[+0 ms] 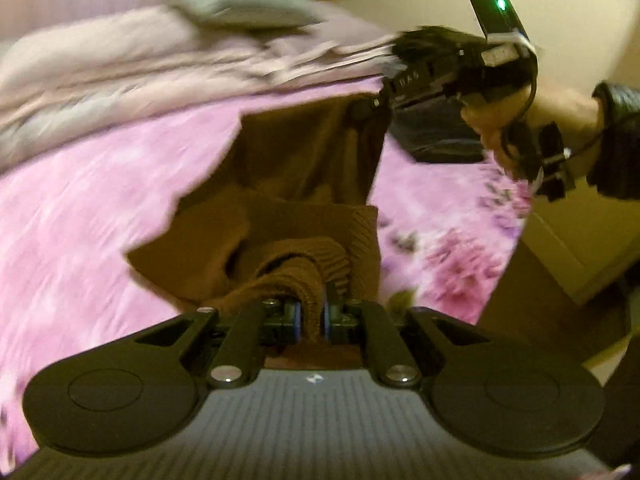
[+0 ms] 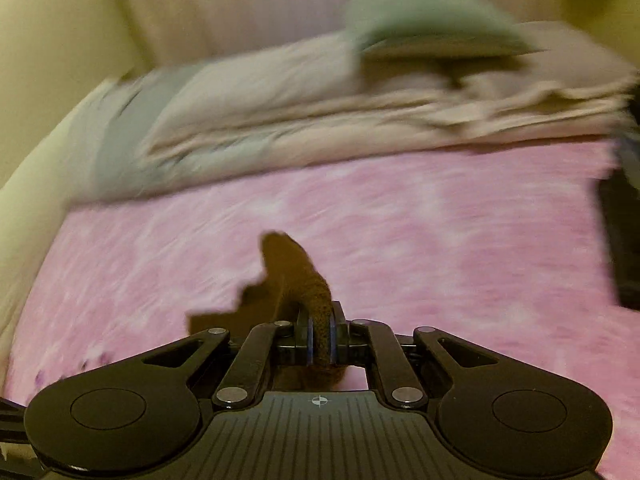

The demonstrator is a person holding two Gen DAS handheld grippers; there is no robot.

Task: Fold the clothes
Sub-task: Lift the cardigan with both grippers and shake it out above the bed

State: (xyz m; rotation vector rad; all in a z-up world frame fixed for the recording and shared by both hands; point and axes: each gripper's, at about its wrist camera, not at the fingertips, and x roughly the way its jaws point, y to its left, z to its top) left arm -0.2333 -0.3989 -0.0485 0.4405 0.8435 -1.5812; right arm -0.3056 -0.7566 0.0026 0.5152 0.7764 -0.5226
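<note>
Both tongs are clamped on the brown sweater (image 1: pixel 304 168), left gripper (image 1: pixel 310 314) near and right gripper (image 2: pixel 320 330) far, holding it up over the pink bed (image 2: pixel 400 220), so looks mid-fold; next it needs laying down flat, edges lined up.

Left tongs (image 1: pixel 311 312) clamp brown knit garment (image 1: pixel 304 168); right tongs (image 1: pixel 370 106) grip its far edge above pink bedsheet (image 1: pixel 100 200).

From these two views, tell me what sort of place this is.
Most likely a bedroom. A pink floral bedsheet covers a wide soft surface, a folded pale quilt and a grey-green pillow lie along its far side, and plain cream walls close it in.
</note>
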